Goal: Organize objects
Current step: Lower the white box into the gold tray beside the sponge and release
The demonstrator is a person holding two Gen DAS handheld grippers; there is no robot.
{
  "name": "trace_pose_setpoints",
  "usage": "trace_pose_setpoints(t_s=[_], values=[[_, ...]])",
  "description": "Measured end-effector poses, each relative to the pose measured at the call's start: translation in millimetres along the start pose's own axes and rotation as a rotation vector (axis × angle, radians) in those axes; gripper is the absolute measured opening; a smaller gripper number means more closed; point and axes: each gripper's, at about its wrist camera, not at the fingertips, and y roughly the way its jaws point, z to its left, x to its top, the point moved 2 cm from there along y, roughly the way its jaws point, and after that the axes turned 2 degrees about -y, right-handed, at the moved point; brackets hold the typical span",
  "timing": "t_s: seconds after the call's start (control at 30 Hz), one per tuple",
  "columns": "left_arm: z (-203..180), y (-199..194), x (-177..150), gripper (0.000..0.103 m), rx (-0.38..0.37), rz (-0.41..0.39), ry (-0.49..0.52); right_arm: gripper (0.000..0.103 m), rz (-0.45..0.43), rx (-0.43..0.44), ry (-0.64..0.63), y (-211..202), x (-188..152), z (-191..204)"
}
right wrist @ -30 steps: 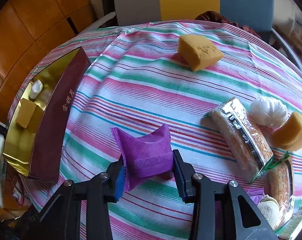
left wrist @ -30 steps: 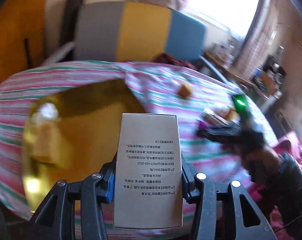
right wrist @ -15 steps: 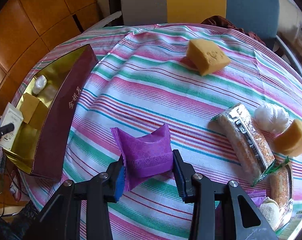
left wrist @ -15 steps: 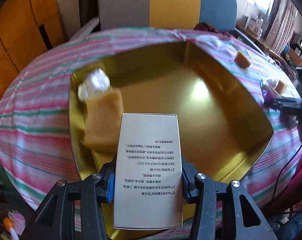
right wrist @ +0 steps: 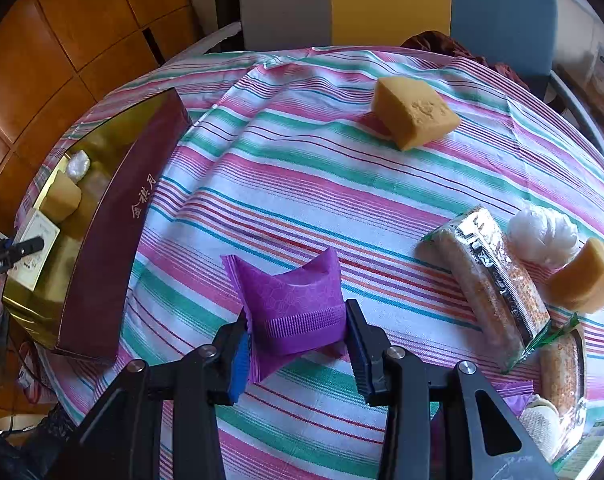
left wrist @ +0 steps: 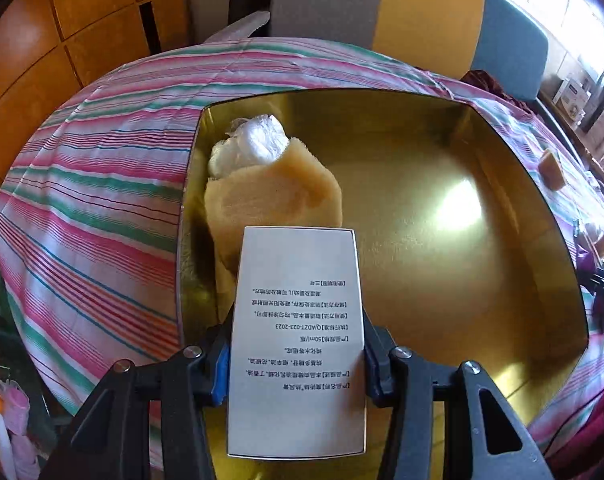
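Note:
My left gripper (left wrist: 295,356) is shut on a white carton (left wrist: 297,336) with printed text and holds it over the near left part of a gold-lined box (left wrist: 442,300). A yellow sponge (left wrist: 269,204) and a white plastic-wrapped ball (left wrist: 249,146) lie in the box's left end. My right gripper (right wrist: 297,340) is shut on a purple pouch (right wrist: 291,304) just above the striped tablecloth (right wrist: 302,184). In the right wrist view the box (right wrist: 113,240) stands at the left with a maroon outer wall, and the left gripper (right wrist: 5,254) holds the carton (right wrist: 35,248) in it.
On the cloth lie a yellow sponge (right wrist: 414,112), a foil snack pack (right wrist: 490,284), a white mesh ball (right wrist: 544,234), another sponge (right wrist: 588,276) and more packets at the right edge (right wrist: 562,380). A grey, yellow and blue chair back (right wrist: 390,0) stands behind the table.
My left gripper has swung left and moved in over the box with the carton, now closer to the sponge. The right gripper has barely moved, still holding the pouch.

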Motion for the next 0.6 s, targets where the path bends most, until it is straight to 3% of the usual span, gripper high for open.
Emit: trace_pose_setpoints(t_s=[0.1,0.37,0.6], values=[[-6,1,-2,0.051,0.043,-0.011,0.021,0.042,-0.001,-0.004,-0.003,0,0,0],[-2,-3,1,0.054,0.028,-0.050,-0.035,0.042,-0.001,-0.013,-0.012,1,0,2],[-6,-27,-1,0.062,0.070,-0.127,-0.006,0.042,0.000,-0.013,-0.011,2,0,2]])
